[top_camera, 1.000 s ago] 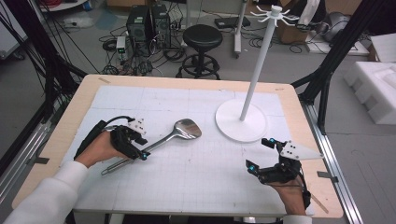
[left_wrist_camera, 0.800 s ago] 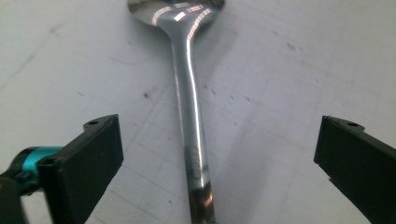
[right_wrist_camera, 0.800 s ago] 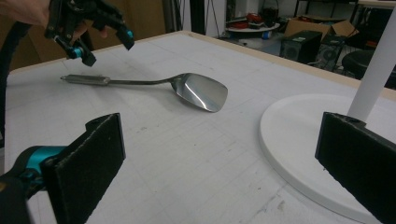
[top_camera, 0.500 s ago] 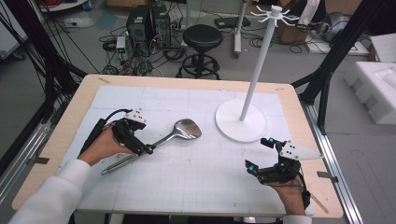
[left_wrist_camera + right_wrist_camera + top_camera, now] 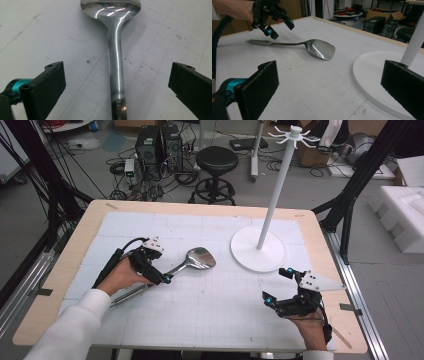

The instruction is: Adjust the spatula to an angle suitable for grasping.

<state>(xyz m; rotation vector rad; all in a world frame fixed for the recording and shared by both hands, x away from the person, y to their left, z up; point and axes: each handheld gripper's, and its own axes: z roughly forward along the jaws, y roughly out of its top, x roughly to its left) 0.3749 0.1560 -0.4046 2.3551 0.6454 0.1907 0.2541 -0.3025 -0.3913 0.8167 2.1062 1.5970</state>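
A shiny metal spatula point(image 5: 192, 261) lies flat on the white gridded mat, blade toward the table's middle and handle point(image 5: 117, 82) toward the person's left. My left gripper point(image 5: 159, 262) hovers over the handle, and its jaws have just been opening. They stand wide apart on either side of the handle point(image 5: 259, 42) without touching it. From the right gripper view the left gripper point(image 5: 277, 22) hangs just above the handle. My right gripper point(image 5: 276, 285) rests open near the front right of the table, with nothing between its jaws.
A white stand point(image 5: 258, 247) with a round base, a tall pole and hooks on top stands at the back right of the mat; its base point(image 5: 372, 75) lies just ahead of my right gripper. The wooden table edge point(image 5: 65, 265) frames the mat. A stool and cables are on the floor beyond.
My left gripper has slid a little along the handle toward the blade, and its jaws now stand wider. The spatula and the right hand have stayed put.
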